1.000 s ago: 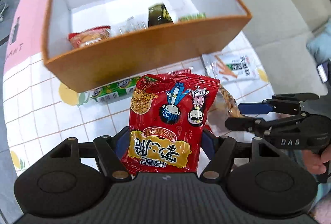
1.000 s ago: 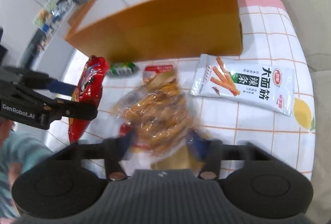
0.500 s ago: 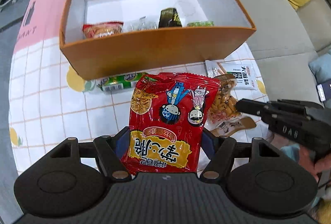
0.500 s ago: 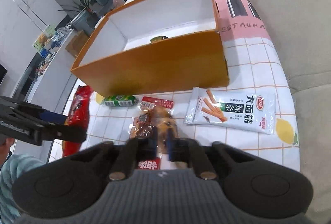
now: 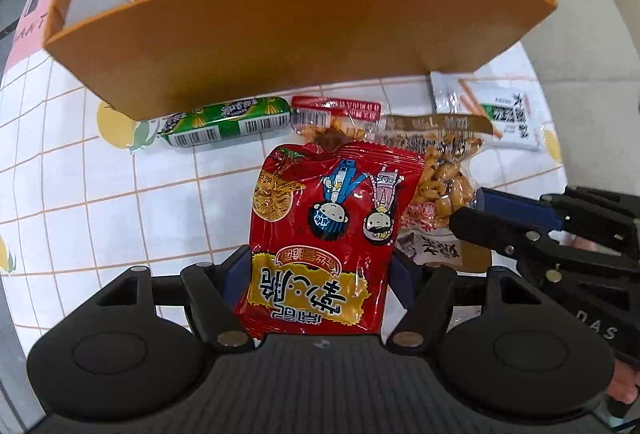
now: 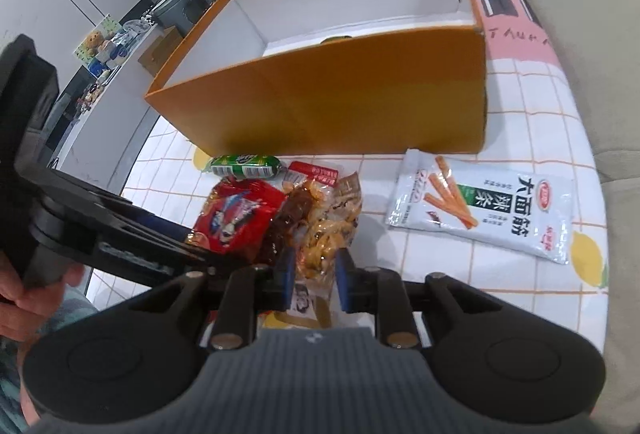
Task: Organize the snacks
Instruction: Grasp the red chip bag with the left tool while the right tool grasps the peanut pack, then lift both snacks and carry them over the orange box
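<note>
The left gripper (image 5: 318, 276), pointing straight down over the tiled tablecloth (image 5: 100, 193), clamps a red cartoon-printed snack bag (image 5: 326, 238) between its blue pads. Just right, touching that bag, lies a clear peanut packet (image 6: 326, 230); the right gripper (image 6: 314, 274), angled downward, pinches its near end. The orange storage box (image 6: 340, 101) stands beyond, holding a few snacks.

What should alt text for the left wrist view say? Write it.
The left hand-held gripper grips a red snack bag above a tiled table. Beyond lie a green sausage, a peanut packet and an orange box.
</note>
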The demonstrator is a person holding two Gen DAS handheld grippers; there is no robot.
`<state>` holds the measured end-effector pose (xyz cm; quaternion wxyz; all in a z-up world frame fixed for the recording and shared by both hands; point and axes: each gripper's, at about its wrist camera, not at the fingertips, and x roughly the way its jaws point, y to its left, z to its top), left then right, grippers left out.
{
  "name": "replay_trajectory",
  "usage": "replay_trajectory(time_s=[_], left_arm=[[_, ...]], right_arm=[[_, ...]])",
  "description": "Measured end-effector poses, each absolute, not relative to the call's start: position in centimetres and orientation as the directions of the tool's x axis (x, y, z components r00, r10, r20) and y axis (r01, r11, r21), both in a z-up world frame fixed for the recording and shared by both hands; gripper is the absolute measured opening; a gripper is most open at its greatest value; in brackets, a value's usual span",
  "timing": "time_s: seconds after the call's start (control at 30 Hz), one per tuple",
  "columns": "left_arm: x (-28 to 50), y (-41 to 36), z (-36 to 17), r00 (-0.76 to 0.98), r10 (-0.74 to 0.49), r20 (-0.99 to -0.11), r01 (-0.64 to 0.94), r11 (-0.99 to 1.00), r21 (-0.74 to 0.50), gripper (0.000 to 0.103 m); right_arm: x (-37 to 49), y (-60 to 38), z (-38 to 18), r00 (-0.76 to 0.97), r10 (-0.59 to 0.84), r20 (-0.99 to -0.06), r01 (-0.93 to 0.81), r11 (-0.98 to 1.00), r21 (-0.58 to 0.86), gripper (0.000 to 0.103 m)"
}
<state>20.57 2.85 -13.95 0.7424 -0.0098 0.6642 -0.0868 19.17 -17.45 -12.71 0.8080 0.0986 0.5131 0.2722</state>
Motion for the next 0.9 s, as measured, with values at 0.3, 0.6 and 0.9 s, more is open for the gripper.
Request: replay_trajectory(time_s=[0.3,0.6,0.9], left_arm=[[21.0,1.9,-14.9,0.094,-0.093,-0.991,0.165,0.983,-0.077,0.080],[21.3,2.2,-15.3,0.075,-0.118,-0.990,0.131,0.986,-0.107,0.079],[22.1,2.4,-15.5,0.070,-0.141,-0.988,0.074,0.988,-0.136,0.079]], right_arm=[[20.3,-17.4,-13.9,0.302,0.553,-0.777,-0.286,0.830,0.479,0.028],[21.4,-17.0,-15.6,0.278,0.548,-0.789,-0.251,0.834,0.490,0.030],[22.2,-16.7,-16.5,0.309,0.553,-0.774,-0.231,0.833,0.503,0.029]])
